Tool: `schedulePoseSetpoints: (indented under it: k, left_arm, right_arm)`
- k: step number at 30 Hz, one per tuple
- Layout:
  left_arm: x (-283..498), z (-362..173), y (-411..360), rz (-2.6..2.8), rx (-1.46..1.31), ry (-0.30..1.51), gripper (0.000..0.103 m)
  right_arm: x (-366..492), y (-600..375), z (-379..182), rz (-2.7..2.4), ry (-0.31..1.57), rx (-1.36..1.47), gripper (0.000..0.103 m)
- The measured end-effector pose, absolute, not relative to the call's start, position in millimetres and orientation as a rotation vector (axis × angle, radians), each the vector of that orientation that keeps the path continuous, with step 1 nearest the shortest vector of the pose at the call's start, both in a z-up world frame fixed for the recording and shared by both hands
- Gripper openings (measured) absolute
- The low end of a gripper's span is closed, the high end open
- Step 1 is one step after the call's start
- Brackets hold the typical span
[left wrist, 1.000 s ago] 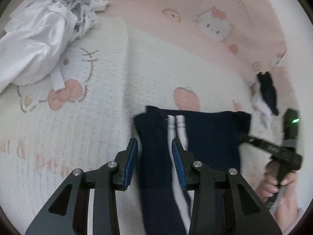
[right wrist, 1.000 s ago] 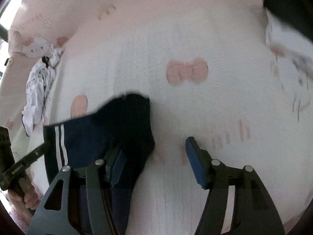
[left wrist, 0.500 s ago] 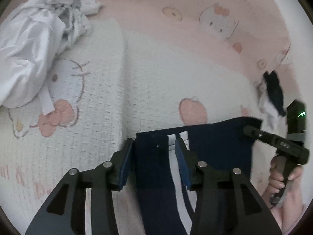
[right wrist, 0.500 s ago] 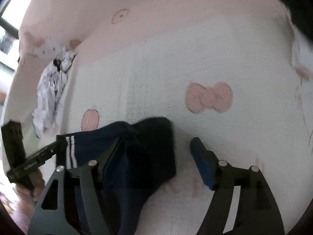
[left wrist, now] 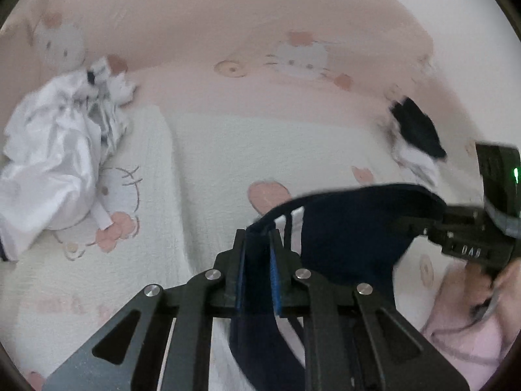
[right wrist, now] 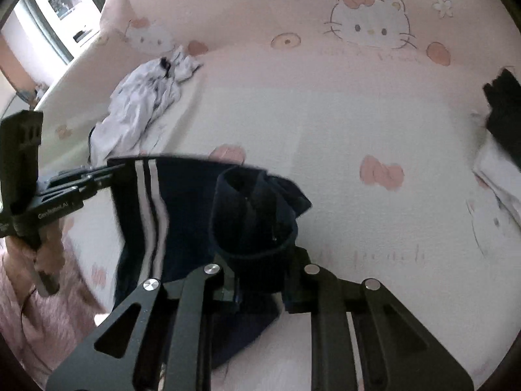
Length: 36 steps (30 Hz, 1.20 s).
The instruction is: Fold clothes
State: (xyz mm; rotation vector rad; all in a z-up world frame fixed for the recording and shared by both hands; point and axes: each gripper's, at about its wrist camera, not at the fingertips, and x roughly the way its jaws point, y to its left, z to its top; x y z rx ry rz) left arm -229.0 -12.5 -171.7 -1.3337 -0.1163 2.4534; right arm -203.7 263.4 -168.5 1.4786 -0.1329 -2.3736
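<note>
Left wrist view: we are seeing our left gripper (left wrist: 257, 254) closing, its two blue pads (left wrist: 273, 273) already pinching one edge of a single navy garment (left wrist: 351, 228), beside the two white stripes (left wrist: 294, 218) that run down the cloth. From that pinch the garment is stretching across to our right gripper (left wrist: 420, 224), which is clamping the far edge, so the cloth is hanging slack between the two tools above the bed cover (left wrist: 211, 150). One hand (left wrist: 488, 280) is showing under the right gripper's handle, with a pink sleeve below it. In the right wrist view we are looking over our right gripper (right wrist: 260, 280), whose jaws are also closing with a bunched fold of the navy garment (right wrist: 254, 215) gripped between them; the pads themselves are hidden by the fabric. The left gripper (right wrist: 107, 172) is holding the striped edge at the left, one hand (right wrist: 39, 247) wrapped around its handle. Farther out we are counting two other heaps of clothing: one crumpled white pile (left wrist: 55, 159) at the left of the bed and one dark-and-white pile (left wrist: 416, 137) at the right. The pink cat-print cover (right wrist: 368, 22) is rising behind them, and one window (right wrist: 65, 3) is showing at the upper left.
</note>
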Motion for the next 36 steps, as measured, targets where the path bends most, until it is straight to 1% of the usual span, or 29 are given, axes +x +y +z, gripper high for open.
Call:
schedulePoseSetpoints:
  k: [3, 7, 9, 11, 13, 14, 15, 17, 18, 19, 20, 22, 25, 27, 29, 31, 34, 35, 36]
  left_arm:
    - [-196.7, -169.1, -12.5, 2.429, -1.348, -0.018, 0.013]
    - [-157.2, -171.1, -14.3, 2.402, -1.390, 0.111, 0.011]
    - [-146.4, -176.9, -15.8, 2.394, -1.430, 0.132, 0.011]
    - [-136.7, -184.1, -18.1, 2.384, -1.480, 0.149, 0.011]
    - [-130.0, -192.2, -21.5, 2.353, -1.542, 0.152, 0.011]
    - [-129.3, -196.9, -22.8, 2.327, -1.574, 0.136, 0.011]
    - [-128.9, -200.0, -25.4, 2.311, -1.599, 0.110, 0.012]
    - [-130.4, -202.4, -33.8, 2.280, -1.642, 0.027, 0.014]
    - [-132.0, -202.5, -39.7, 2.264, -1.665, -0.032, 0.021]
    - [-131.6, -201.1, -46.3, 2.251, -1.665, -0.100, 0.032]
    - [-130.8, -199.2, -53.1, 2.238, -1.659, -0.170, 0.036]
    - [-128.9, -187.5, -69.9, 2.212, -1.590, -0.346, 0.039]
    - [-130.5, -168.8, -91.7, 2.234, -1.444, -0.555, 0.043]
    - [-139.4, -167.8, -93.4, 2.227, -1.426, -0.614, 0.043]
    - [-150.8, -175.0, -84.5, 2.225, -1.475, -0.587, 0.043]
    - [-162.2, -188.2, -72.9, 2.204, -1.549, -0.568, 0.044]
    - [-174.5, -220.2, -62.7, 2.067, -1.667, -0.688, 0.049]
    - [-175.2, -228.3, -60.6, 2.043, -1.693, -0.712, 0.049]
    - [-173.7, -235.3, -57.5, 2.052, -1.726, -0.697, 0.049]
  right_arm:
    - [-165.4, 257.2, -158.7, -2.379, -0.109, 1.463, 0.017]
    - [-134.9, 247.3, -169.0, -2.366, -0.114, 1.500, 0.017]
    - [-120.9, 245.0, -178.2, -2.354, -0.099, 1.540, 0.017]
    - [-109.2, 241.5, -188.6, -2.333, -0.045, 1.588, 0.017]
    - [-101.2, 239.8, -198.9, -2.303, -0.018, 1.648, 0.018]
    - [-98.9, 239.9, -203.6, -2.285, -0.018, 1.681, 0.024]
    - [-98.1, 243.5, -203.3, -2.285, -0.046, 1.692, 0.034]
    - [-96.3, 250.6, -202.7, -2.284, -0.102, 1.714, 0.049]
    - [-95.5, 254.1, -202.4, -2.284, -0.130, 1.725, 0.050]
    - [-94.5, 257.7, -201.8, -2.281, -0.160, 1.732, 0.051]
    - [-92.0, 261.8, -197.6, -2.262, -0.214, 1.697, 0.051]
    - [-85.3, 269.7, -183.3, -2.243, -0.292, 1.601, 0.052]
    - [-82.6, 283.5, -160.1, -2.268, -0.408, 1.457, 0.054]
    - [-83.4, 293.0, -145.3, -2.295, -0.484, 1.367, 0.054]
    - [-84.9, 302.3, -131.1, -2.322, -0.558, 1.279, 0.056]
    - [-109.7, 303.8, -137.3, -2.437, -0.560, 1.357, 0.060]
    - [-140.3, 296.2, -162.5, -2.431, -0.540, 1.504, 0.060]
    - [-149.1, 292.3, -178.5, -2.399, -0.547, 1.577, 0.059]
    - [-152.3, 290.9, -189.9, -2.382, -0.547, 1.632, 0.059]
